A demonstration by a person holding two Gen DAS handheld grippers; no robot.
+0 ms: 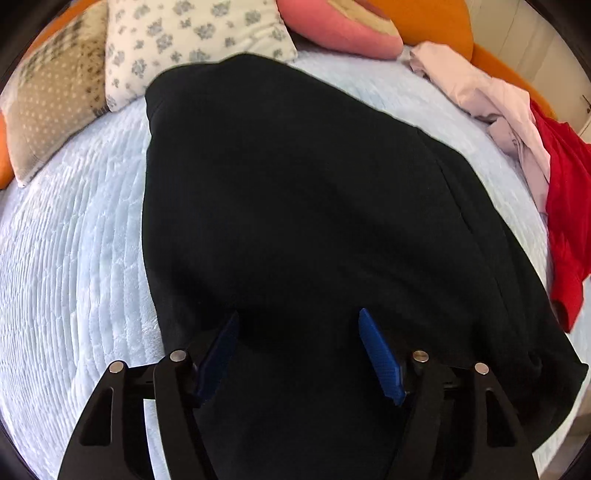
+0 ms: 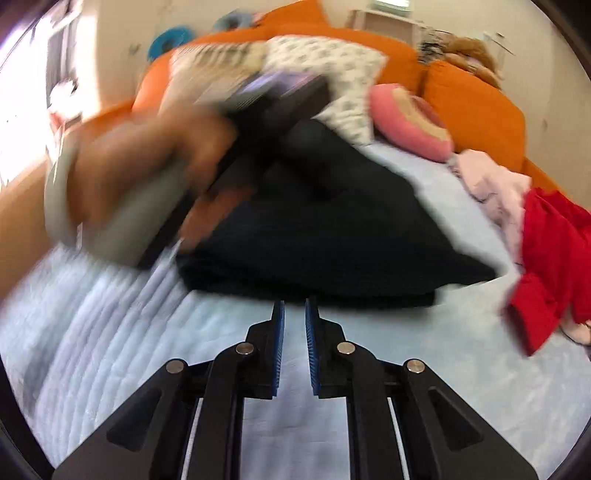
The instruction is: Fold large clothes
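Observation:
A large black garment (image 1: 295,206) lies spread on the pale blue bed cover (image 1: 74,258). My left gripper (image 1: 298,325) is open, its blue pads wide apart just above the garment's near part, holding nothing. In the right wrist view the black garment (image 2: 332,236) lies folded over itself with a thick near edge. My right gripper (image 2: 294,314) hovers over the bed cover (image 2: 295,424) just short of that edge, its jaws nearly together with a narrow gap and nothing between them. The person's hand with the left gripper (image 2: 147,177) shows blurred above the garment's left side.
A pink garment (image 1: 491,107) and a red garment (image 1: 569,206) lie piled at the bed's right side. Pillows (image 1: 184,40) and a pink cushion (image 1: 332,26) lie at the head by the orange headboard (image 2: 472,99). The red garment also shows in the right wrist view (image 2: 554,258).

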